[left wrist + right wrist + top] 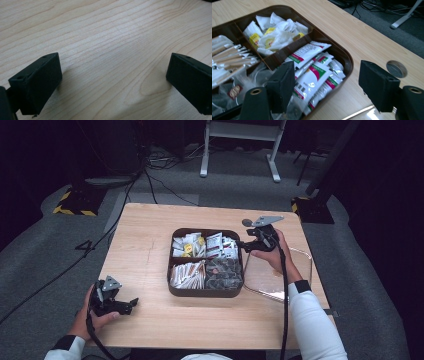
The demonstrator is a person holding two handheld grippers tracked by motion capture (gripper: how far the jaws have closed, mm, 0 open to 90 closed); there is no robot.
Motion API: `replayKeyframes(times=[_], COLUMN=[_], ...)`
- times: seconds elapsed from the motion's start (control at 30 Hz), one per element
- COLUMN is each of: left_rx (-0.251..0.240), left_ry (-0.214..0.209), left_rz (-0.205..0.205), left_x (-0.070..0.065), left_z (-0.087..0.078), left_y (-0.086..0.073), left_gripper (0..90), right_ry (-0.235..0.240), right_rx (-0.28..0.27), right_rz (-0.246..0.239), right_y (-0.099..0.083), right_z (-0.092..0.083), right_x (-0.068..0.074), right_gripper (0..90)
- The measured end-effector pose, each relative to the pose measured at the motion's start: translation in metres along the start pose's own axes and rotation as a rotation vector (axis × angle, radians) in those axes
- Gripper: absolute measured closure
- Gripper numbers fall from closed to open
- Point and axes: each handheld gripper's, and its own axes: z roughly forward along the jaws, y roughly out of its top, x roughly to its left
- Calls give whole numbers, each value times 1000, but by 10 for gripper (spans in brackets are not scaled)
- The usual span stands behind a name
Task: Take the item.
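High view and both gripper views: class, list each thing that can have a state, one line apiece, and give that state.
Left gripper: open, nothing between its jaws, low over bare wood.
Right gripper: open, nothing gripped, at the tray's far right corner.
Brown tray: lidless, four compartments, all filled.
Red-and-white sachets: piled loosely in their compartment.
Clear lid: lying flat on the table, right of the tray.

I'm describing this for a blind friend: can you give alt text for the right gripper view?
The open right gripper hovers at the corner of a brown divided tray, over its red-and-green sachets. White and yellow packets fill the next compartment, on a wooden table.
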Motion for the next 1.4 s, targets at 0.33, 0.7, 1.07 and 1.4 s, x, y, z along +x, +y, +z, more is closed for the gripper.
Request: replayKeyframes(times=[0.33, 0.7, 1.07, 1.4], left_rx=[1, 1, 1, 1], left_ry=[-4, -4, -4, -5], left_rz=[4, 4, 4, 2], left_x=[1, 1, 1, 0], left_z=[0, 0, 0, 0], left_y=[0, 0, 0, 0], left_gripper=[4, 4, 4, 4], right_ry=[33, 61, 39, 63], right_rx=[22, 77, 178, 162], right_rz=[15, 25, 44, 73], right_y=[8, 16, 19, 23], right_z=[36, 74, 113, 112], right_x=[7, 13, 13, 17], right_gripper=[332, 330, 303, 321])
